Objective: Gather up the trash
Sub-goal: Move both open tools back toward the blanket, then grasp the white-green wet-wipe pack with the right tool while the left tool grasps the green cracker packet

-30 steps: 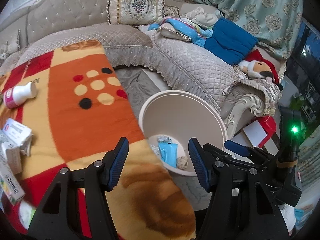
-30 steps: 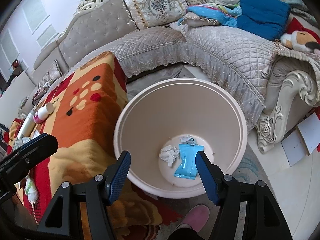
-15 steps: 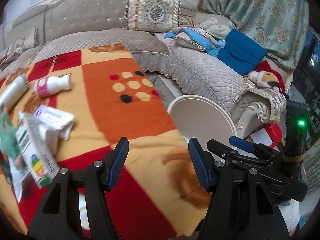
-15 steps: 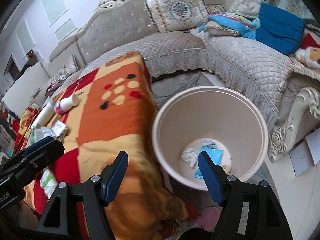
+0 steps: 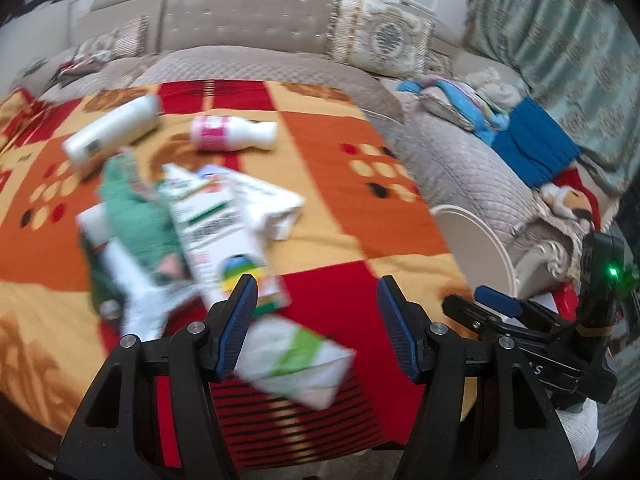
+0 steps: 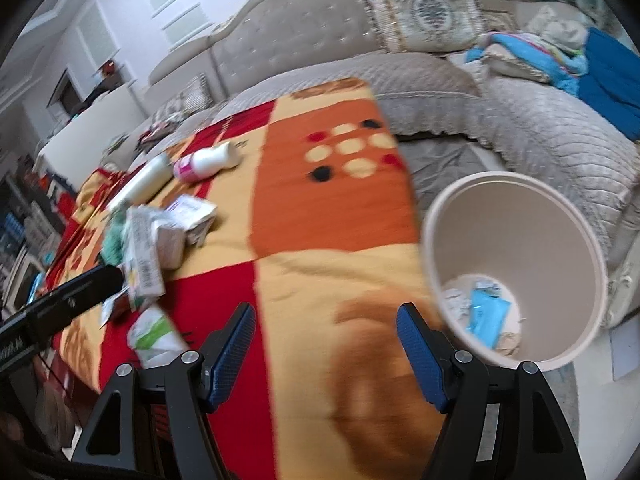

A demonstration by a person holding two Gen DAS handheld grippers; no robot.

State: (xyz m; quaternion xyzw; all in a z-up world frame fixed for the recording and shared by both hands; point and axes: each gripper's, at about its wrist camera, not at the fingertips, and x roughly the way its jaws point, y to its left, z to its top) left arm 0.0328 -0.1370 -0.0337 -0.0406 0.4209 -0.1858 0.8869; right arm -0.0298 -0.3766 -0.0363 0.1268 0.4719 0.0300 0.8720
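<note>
The left gripper (image 5: 316, 320) hangs over the trash pile (image 5: 208, 216) on the blanket-covered bench (image 5: 320, 160); its jaws are released and hold nothing. The right gripper (image 6: 326, 344) is over bare blanket, its jaws just widened and unloaded. The bin (image 6: 516, 216) stands beside the bench, a blue packet (image 6: 486, 314) inside.

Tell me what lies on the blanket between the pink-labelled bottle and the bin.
Nothing: between the pink-labelled bottle and the bin, the right wrist view shows only bare blanket, with its orange dotted patch.
</note>
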